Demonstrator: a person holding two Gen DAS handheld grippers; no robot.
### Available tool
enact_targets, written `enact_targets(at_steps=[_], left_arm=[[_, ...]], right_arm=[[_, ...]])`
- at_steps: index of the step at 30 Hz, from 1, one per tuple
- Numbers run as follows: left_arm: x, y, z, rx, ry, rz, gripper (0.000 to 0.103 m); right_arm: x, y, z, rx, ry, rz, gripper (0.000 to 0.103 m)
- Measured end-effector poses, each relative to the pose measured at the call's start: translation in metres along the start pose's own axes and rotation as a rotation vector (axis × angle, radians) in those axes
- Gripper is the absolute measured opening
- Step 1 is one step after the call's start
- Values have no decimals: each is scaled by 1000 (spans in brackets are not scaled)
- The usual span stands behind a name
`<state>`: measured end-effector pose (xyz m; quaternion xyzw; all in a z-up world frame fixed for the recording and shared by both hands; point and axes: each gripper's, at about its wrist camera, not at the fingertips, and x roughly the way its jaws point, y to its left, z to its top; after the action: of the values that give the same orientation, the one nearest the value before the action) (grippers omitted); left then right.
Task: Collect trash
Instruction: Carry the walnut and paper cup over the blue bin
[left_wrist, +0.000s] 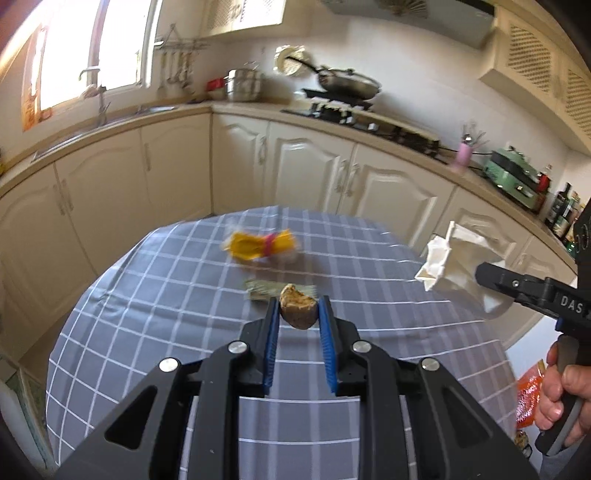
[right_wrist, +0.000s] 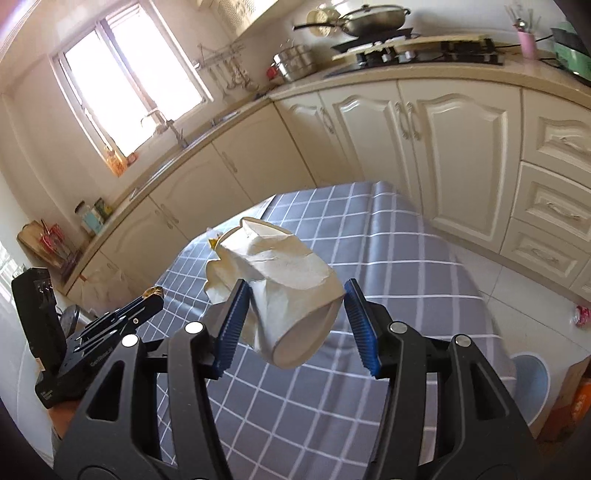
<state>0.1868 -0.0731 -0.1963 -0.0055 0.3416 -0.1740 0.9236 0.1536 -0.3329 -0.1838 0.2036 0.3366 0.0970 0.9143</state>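
On the table (left_wrist: 147, 295), toward its far side, lies a yellow wrapper (left_wrist: 260, 243) tied with a pink band. It looks light and crinkly and would probably slide on the cloth; the knotted middle is the best hold.

Nearer the table's middle lies a flat greenish packet (left_wrist: 264, 290). It is thin and hugs the cloth, so I judge it would need lifting by an edge.

Just above the table's middle, the left gripper (left_wrist: 298, 301) pinches a brown scrap (left_wrist: 298, 314) between its blue pads, which are drawn close on either side of it. The scrap looks like a hollow rind or crust with a ragged top: light, fairly stiff, likely to crack under hard squeezing. The hold across its widest part looks sound.

Above the table's right side, the right gripper (right_wrist: 295, 282) carries a crumpled white paper (right_wrist: 280, 258), clear of the cloth. Its jaws stand wide, the left pad sunk into the paper and the right pad's tip at its edge. The paper is very light and soft and gives under pressure, so this hold seems loose; closing further on the bulky middle would be safer.

Beside the table's right edge, a blue tub (right_wrist: 535, 384) stands on the floor.
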Motion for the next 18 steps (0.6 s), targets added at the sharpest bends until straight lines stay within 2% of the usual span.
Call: enact_targets(at_steps=[12,18], left_arm=[[-19,-105,3,146,-29,-134,20],[-15,-180,-3,233,-1,-272,20]], right_arm=[[-91,-73,-6,118,-141,-82,52],[-140,-130,-19,213,-201,-159,52]])
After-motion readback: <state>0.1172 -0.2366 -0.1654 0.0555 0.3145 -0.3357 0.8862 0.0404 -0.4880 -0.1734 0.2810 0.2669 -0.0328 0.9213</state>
